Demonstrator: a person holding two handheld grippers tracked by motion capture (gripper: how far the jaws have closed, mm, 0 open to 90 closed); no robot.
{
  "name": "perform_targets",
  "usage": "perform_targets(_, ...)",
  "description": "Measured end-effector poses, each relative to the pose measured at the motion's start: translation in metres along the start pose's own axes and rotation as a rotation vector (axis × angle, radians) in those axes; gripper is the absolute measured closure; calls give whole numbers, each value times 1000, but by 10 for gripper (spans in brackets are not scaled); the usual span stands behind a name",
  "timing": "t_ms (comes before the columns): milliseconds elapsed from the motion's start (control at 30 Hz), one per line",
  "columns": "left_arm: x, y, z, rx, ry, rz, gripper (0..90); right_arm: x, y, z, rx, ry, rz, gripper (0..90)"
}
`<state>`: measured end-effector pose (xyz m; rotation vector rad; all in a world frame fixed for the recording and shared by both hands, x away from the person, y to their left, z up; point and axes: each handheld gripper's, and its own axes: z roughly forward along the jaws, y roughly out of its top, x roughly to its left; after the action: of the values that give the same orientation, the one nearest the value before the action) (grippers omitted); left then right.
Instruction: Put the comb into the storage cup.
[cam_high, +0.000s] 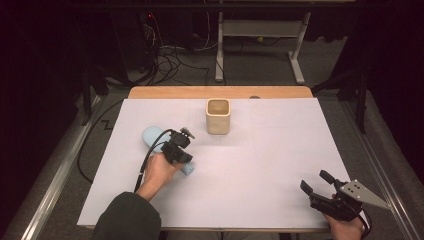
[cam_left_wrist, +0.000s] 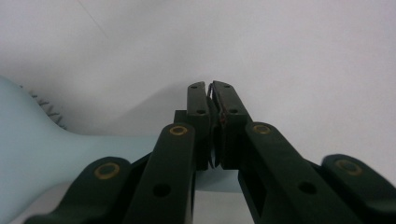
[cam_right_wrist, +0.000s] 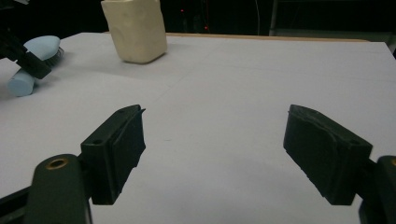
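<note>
A light blue hairbrush (cam_high: 151, 136) lies on the white sheet, left of centre, its handle end (cam_high: 189, 170) pointing toward the near side. My left gripper (cam_high: 185, 134) hangs over the handle, jaws shut pad to pad with nothing between them. In the left gripper view the brush (cam_left_wrist: 32, 154) lies at the left, bristles showing, and its handle runs under the left gripper (cam_left_wrist: 211, 88). Near the sheet's front right corner my right gripper (cam_high: 316, 181) is held open and empty. In its own view the right gripper (cam_right_wrist: 215, 140) faces bare sheet, with the brush (cam_right_wrist: 41, 47) far left.
A cream square cup (cam_high: 218, 116) stands upright at the back middle of the sheet, seen too in the right gripper view as the cup (cam_right_wrist: 134, 30). The white sheet (cam_high: 270, 145) covers a wooden table (cam_high: 220, 92). Cables and a desk frame lie on the floor beyond.
</note>
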<state>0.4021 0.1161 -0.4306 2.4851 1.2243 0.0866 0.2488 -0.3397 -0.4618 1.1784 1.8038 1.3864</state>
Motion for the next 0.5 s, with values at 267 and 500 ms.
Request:
perform_targets(267, -2, -8, 0, 12, -1, 7, 860, 0, 0, 0, 0, 0, 2, 213)
perform_targets(500, -4, -20, -2, 12, 15, 22, 860, 0, 0, 0, -1, -1, 0, 213)
